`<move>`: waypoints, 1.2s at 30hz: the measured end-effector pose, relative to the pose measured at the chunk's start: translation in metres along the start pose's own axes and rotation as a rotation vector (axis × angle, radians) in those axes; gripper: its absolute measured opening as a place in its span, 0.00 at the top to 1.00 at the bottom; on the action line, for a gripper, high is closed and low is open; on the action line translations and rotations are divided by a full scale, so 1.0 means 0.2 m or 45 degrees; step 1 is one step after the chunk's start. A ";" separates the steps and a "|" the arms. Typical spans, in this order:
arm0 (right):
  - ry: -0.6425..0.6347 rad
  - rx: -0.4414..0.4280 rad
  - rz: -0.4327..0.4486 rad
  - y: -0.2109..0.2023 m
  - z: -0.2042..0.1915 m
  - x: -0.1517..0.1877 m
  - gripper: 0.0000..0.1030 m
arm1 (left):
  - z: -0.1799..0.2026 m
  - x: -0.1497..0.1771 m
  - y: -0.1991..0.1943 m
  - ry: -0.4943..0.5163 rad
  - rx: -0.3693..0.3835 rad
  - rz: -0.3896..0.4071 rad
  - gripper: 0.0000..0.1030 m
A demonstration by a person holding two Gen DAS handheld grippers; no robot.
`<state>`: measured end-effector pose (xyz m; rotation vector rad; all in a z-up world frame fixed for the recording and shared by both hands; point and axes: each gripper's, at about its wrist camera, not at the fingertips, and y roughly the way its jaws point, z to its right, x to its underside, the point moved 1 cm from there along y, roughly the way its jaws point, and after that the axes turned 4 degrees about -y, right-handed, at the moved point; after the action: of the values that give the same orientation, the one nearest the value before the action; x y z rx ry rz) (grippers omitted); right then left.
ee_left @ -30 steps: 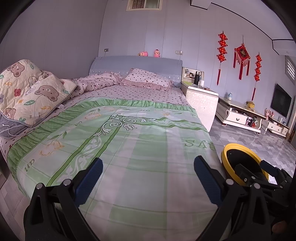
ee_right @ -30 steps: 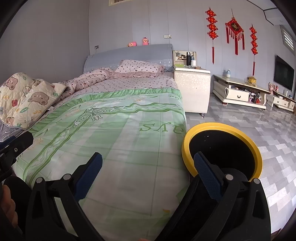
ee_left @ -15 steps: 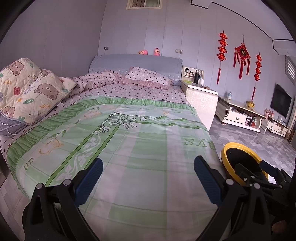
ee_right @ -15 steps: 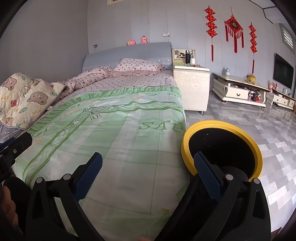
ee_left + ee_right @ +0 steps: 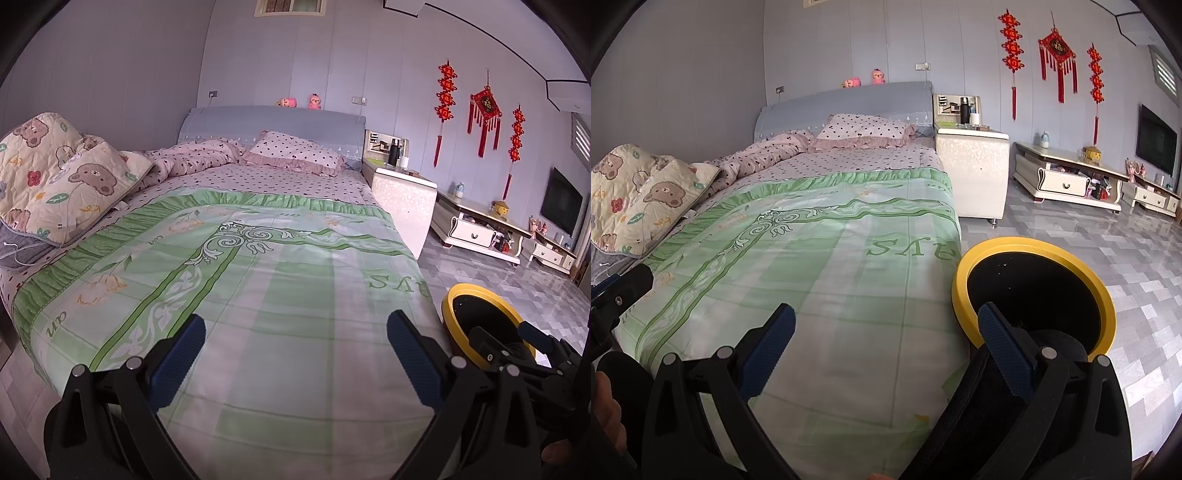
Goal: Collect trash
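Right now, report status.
Left tongs open, empty. Right tongs open, empty. Yellow-rimmed bin beside bed, clear. No trash in view.

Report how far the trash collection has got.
Done: nothing I can confirm; the bin beside the bed looks dark inside, contents unclear. In hand: nothing, the left claw and right claw are both open and empty. Left: no trash shows on the bed or floor.
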<state>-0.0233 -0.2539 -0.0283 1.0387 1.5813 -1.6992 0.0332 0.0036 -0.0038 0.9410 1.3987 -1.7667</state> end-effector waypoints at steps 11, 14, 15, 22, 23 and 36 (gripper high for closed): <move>0.007 -0.005 -0.007 0.01 0.01 0.00 0.08 | 0.01 0.01 0.01 -0.004 0.000 -0.004 0.08; 0.007 -0.006 -0.008 0.01 0.01 0.00 0.08 | 0.01 0.01 0.01 -0.004 0.000 -0.005 0.08; 0.007 -0.005 -0.008 0.01 0.01 0.00 0.08 | 0.01 0.02 0.01 -0.005 0.001 -0.006 0.08; 0.009 -0.008 -0.015 0.02 0.01 0.00 0.08 | 0.01 0.02 0.01 -0.003 -0.001 -0.005 0.08; 0.009 -0.008 -0.016 0.02 0.01 0.00 0.08 | 0.01 0.01 0.01 -0.005 0.000 -0.006 0.08; 0.011 -0.008 -0.020 0.02 0.02 0.00 0.08 | 0.01 0.02 0.01 -0.005 0.000 -0.008 0.08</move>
<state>-0.0203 -0.2574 -0.0303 1.0347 1.6035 -1.7015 0.0323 0.0006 -0.0069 0.9337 1.4003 -1.7724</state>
